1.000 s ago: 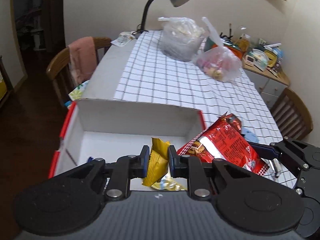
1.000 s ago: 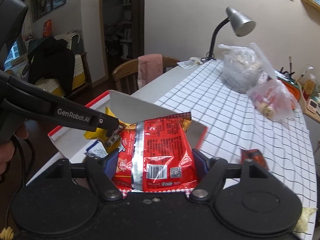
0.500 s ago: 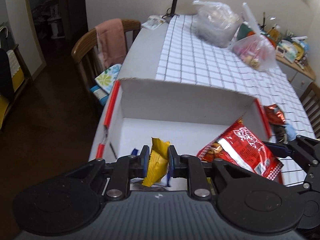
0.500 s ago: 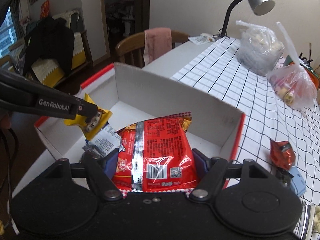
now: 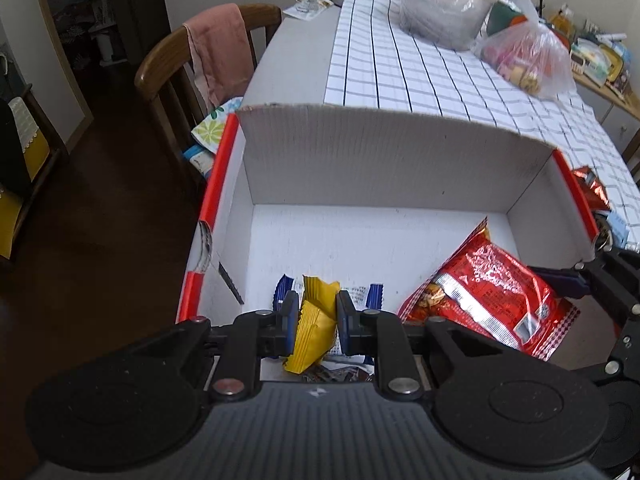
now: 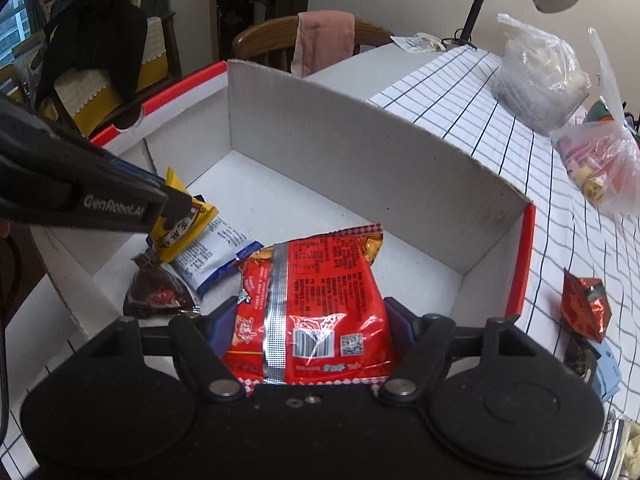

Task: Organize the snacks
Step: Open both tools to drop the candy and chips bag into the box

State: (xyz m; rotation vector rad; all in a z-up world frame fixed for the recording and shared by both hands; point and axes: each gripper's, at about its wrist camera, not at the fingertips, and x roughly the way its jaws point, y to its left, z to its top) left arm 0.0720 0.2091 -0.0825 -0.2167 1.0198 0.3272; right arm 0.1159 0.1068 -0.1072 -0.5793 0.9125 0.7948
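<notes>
**Two packets poised over the box**

Nearest, the left gripper (image 5: 317, 312) pinches a small yellow packet (image 5: 314, 330) narrowly by its middle, so it hangs clear above the blue-and-white sachet (image 6: 214, 254) and dark wrapper (image 6: 158, 294) already lying at the box's near left corner. Beside it, the right gripper (image 6: 310, 328) stands wide, clamped across the big red bag (image 6: 316, 300), tilted down toward the floor of the white box (image 5: 384, 156). Beyond the box's right wall, a red foil snack (image 6: 586, 308) waits on the checked tablecloth (image 5: 400, 68).
</notes>
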